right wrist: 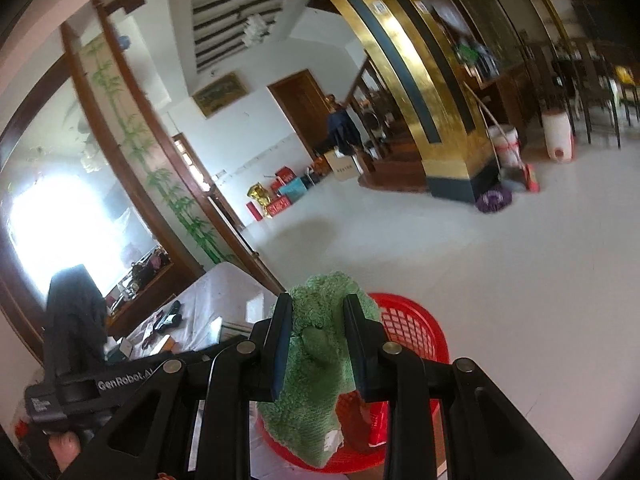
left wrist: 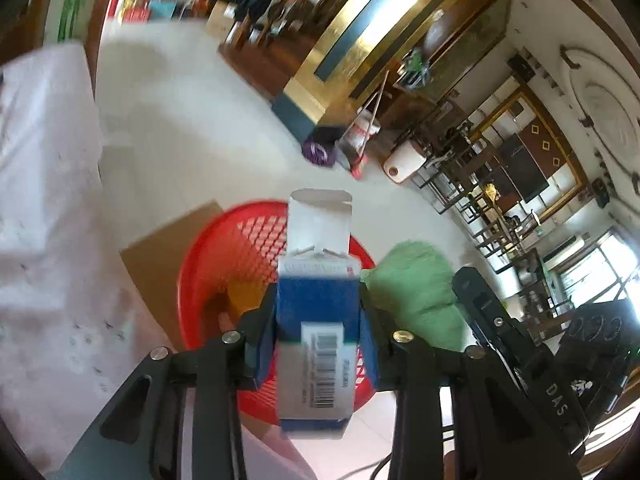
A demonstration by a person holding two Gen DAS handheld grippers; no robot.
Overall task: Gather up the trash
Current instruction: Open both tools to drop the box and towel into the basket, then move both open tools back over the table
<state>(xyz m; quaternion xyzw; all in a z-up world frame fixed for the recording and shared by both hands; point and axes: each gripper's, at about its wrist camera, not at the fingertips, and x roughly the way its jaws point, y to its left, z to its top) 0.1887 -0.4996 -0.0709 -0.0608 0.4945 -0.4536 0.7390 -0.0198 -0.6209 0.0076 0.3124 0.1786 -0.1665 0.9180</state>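
Observation:
A blue and white carton [left wrist: 318,292] with an open top flap and a barcode stands between the blue pads of my left gripper [left wrist: 318,320], which is shut on it. Right below it is a red mesh basket [left wrist: 208,248] on the floor. My right gripper [right wrist: 319,312] is shut on a crumpled green cloth [right wrist: 312,380], which hangs over the same basket [right wrist: 416,328]. In the left wrist view the cloth [left wrist: 416,292] sits just right of the carton. The two grippers are side by side above the basket.
A sheet of brown cardboard [left wrist: 160,248] lies under the basket, beside a table under a white cover [left wrist: 40,160]. Yellow [left wrist: 244,296] and red [right wrist: 378,424] scraps lie in the basket. A gold pillar [right wrist: 440,152], a purple bag [right wrist: 494,200] and a distant person [right wrist: 340,120] stand across the pale floor.

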